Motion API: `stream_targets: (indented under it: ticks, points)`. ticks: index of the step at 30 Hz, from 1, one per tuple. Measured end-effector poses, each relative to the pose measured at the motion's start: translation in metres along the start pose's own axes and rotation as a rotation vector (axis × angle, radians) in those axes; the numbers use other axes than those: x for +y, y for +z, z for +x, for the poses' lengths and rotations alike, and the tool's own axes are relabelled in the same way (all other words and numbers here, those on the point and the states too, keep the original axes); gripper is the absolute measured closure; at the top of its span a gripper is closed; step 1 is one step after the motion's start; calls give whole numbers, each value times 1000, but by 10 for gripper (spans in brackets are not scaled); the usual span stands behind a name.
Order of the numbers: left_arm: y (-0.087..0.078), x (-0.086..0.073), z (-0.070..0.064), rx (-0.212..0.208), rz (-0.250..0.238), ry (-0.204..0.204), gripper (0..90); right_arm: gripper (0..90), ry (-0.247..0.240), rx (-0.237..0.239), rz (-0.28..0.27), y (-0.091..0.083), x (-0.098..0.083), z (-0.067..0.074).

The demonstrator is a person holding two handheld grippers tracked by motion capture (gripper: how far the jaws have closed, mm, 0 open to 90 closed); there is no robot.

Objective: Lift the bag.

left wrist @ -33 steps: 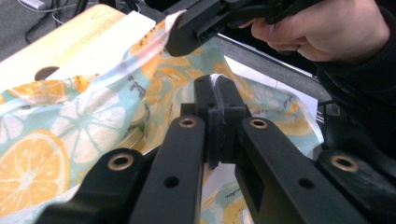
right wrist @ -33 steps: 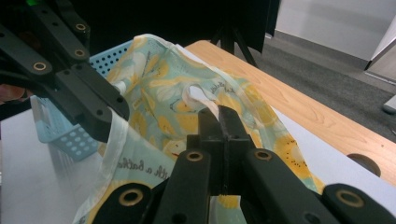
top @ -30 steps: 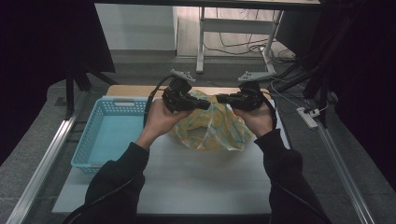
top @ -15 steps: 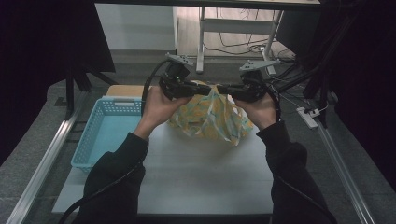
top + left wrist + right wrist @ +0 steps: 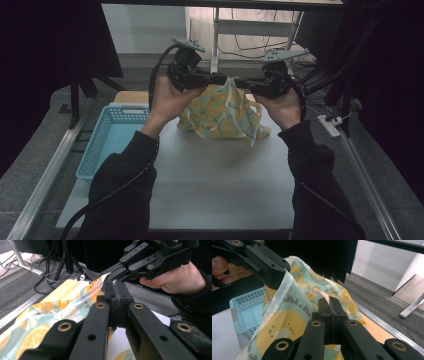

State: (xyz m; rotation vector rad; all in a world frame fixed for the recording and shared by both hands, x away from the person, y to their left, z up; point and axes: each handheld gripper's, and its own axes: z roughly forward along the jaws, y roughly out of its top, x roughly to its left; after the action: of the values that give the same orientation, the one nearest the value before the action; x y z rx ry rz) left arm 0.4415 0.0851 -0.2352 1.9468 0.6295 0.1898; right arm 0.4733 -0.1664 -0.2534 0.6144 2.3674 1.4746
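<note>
A plastic bag printed with yellow lemon slices on pale teal hangs over the white table top, its lower part still resting there. My left gripper is shut on the bag's top edge from the left. My right gripper is shut on the same top edge from the right. In the left gripper view the jaws pinch the bag's rim, with the other gripper close behind. In the right gripper view the jaws clamp a thin strip of the bag.
A light blue perforated basket stands at the table's left side. A metal rail runs along the left edge and another along the right. A white desk frame with cables stands beyond the table.
Both hands have risen together with the bag's top edge, pulling the bag taller and drawing it up off the table.
</note>
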Motion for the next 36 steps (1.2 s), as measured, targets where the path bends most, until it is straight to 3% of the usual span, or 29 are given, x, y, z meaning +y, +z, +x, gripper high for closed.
stream_targets:
  ticks: [6,10,18,23,31,36]
  points:
    - [-8,13,0,4,-38,1,900,900,-11,-18,-15,-7,11,-1]
    - [-8,18,5,27,-36,-5,900,900,-13,-44,-10,-6,15,-5]
    - [18,13,17,112,11,4,897,900,9,-75,34,14,5,-17]
    - [33,7,26,142,51,7,892,900,32,-88,56,28,-4,-25]
    - [51,-6,35,154,80,-3,886,889,53,-78,71,39,-13,-30]
    - [55,-8,37,160,78,1,822,803,64,-72,56,37,-13,-30]
